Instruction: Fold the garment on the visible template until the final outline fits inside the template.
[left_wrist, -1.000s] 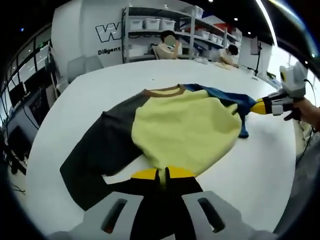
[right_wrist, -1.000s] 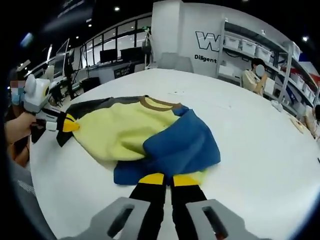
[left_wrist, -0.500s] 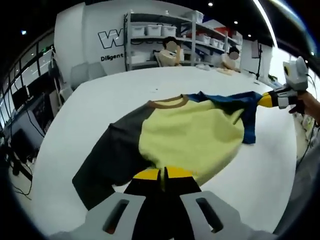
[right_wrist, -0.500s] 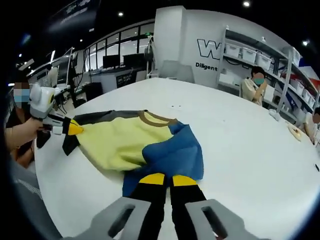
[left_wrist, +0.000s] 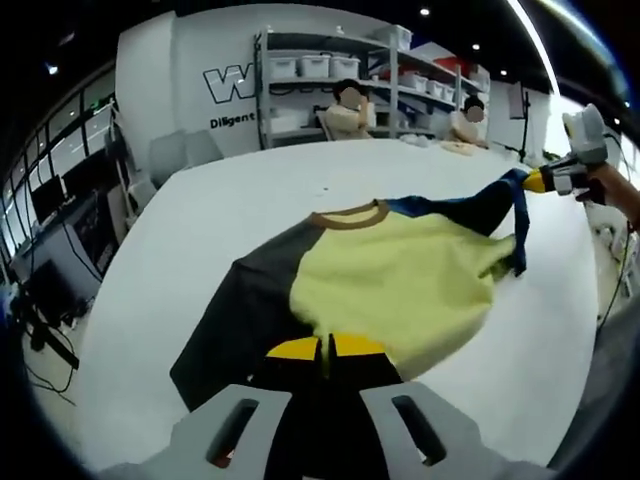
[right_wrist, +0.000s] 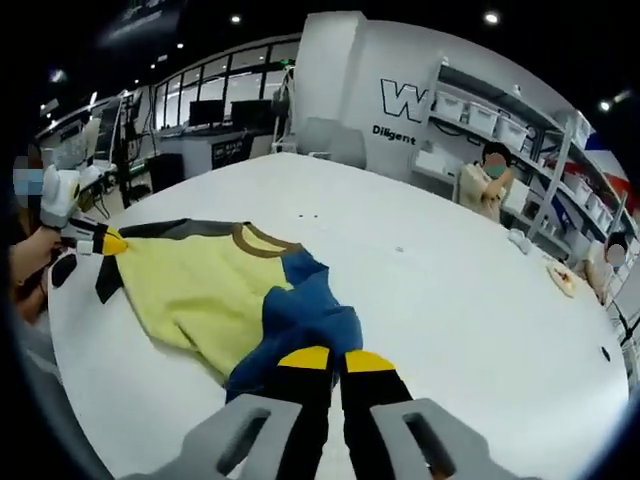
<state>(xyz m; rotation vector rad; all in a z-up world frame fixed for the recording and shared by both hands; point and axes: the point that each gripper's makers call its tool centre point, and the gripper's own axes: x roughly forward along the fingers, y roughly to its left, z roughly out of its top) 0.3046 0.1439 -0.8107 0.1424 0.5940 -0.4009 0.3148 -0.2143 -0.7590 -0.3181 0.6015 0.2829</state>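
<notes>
In the left gripper view the left gripper has its yellow-tipped jaws pressed together on the hem of the garment, at the edge of its yellow body. In the right gripper view the right gripper likewise has its jaws closed, pinching the blue sleeve and drawing it out from the body. The garment lies spread on the white table, with a brown collar and a dark grey sleeve on the side away from the blue one. A white wall with dark lettering stands behind the table, beside grey shelving that carries white bins. Two people sit at the table's far edge. Dark windows line the other side of the room.
</notes>
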